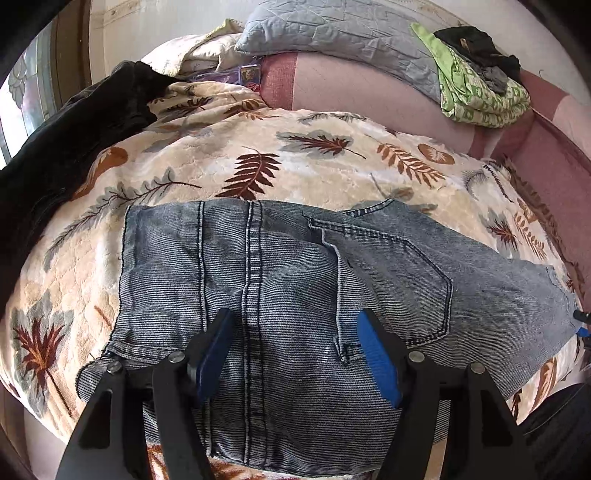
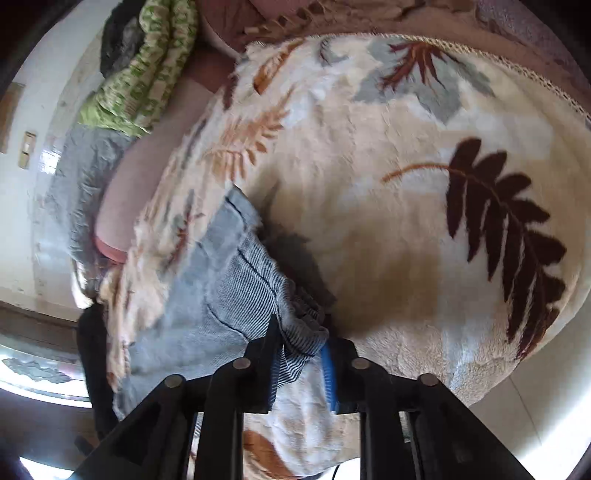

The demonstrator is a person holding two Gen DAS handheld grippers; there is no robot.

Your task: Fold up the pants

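Grey-blue jeans (image 1: 295, 258) lie folded on a leaf-patterned blanket (image 1: 314, 173), back pocket facing up. My left gripper (image 1: 294, 314) hovers just over the near half of the jeans, either side of the centre seam. Its blue pads (image 1: 376, 358) stand wide apart with nothing pinched between them. In the right wrist view, a bunched corner of the jeans (image 2: 236, 280) fills the gap between the fingers of my right gripper (image 2: 301, 345). That corner is raised off the blanket (image 2: 406, 221) and casts a shadow. A sliver of the right gripper (image 1: 581, 326) shows at the jeans' right end.
A dark garment (image 1: 74, 140) lies on the blanket's left side. At the back are a grey quilted pillow (image 1: 332, 33) and a green patterned bundle (image 1: 480, 96) on a pink sheet (image 1: 369, 92). The blanket's fringed edge (image 2: 517, 70) runs along the far right.
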